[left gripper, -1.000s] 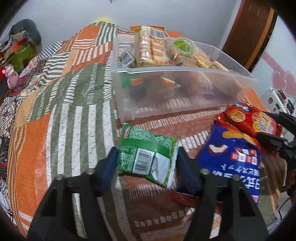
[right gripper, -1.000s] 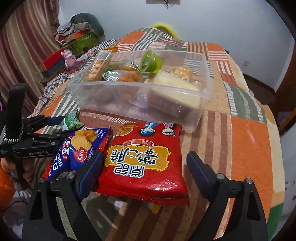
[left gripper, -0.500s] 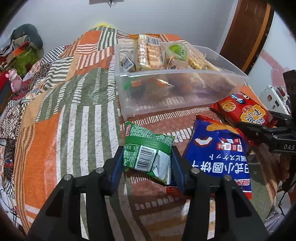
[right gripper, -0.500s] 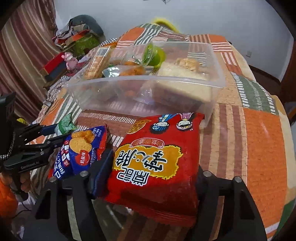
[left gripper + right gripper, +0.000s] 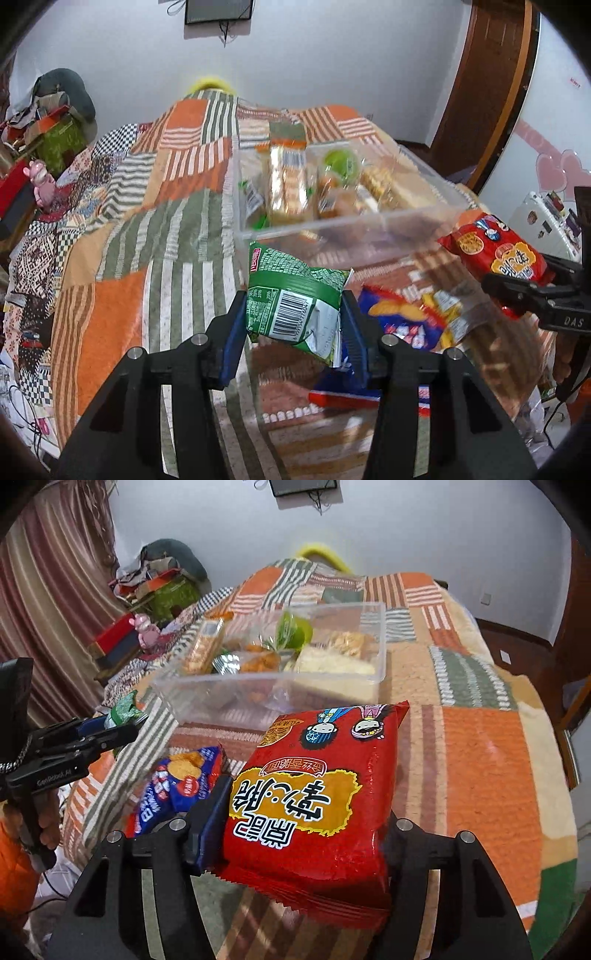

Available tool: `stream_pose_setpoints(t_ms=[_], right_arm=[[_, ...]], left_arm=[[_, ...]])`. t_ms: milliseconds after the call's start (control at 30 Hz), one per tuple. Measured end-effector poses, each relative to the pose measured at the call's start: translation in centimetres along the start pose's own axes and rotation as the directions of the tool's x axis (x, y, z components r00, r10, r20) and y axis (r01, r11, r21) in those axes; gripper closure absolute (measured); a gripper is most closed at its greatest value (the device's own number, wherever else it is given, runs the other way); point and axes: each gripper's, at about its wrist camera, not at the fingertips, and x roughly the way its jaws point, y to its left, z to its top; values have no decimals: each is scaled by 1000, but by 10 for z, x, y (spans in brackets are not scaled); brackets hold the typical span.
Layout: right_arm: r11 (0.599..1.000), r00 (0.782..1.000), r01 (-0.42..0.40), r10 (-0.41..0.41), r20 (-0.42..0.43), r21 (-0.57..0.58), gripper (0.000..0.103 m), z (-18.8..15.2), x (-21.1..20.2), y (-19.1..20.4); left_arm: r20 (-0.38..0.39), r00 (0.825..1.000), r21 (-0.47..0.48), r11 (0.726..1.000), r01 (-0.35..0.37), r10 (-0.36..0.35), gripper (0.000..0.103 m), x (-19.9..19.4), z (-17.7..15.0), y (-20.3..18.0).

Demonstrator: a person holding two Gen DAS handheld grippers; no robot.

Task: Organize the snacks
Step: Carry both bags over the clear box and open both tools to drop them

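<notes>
The left hand-held gripper is clenching a green snack packet, lifted off the patchwork bed just before the clear bin. The right hand-held gripper, jaws just closing, is pinching a red snack bag near the bin's front wall; a blue bag is lying beside.

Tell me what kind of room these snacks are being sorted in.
Most likely a bedroom at home. The snacks lie on a patchwork blanket over what looks like a bed, striped curtains hang at the side, and clothes are heaped by the wall near a wooden door.
</notes>
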Motion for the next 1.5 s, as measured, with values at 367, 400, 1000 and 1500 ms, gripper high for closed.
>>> stream_pose_setpoints(t_ms=[367, 400, 1000, 1500], right_arm=[[998, 995, 20, -15, 95, -52, 44, 29, -13, 11], [998, 995, 23, -18, 102, -55, 44, 31, -13, 11], [994, 990, 73, -63, 130, -77, 44, 83, 27, -13], [982, 992, 116, -106, 70, -150, 42, 99, 70, -18]], left_arm=[[84, 996, 40, 998, 37, -40, 55, -7, 43, -28], [91, 995, 46, 998, 39, -43, 55, -6, 47, -30], [70, 997, 70, 997, 37, -42, 55, 54, 103, -50], [9, 999, 27, 999, 34, -34, 54, 104, 118, -46]])
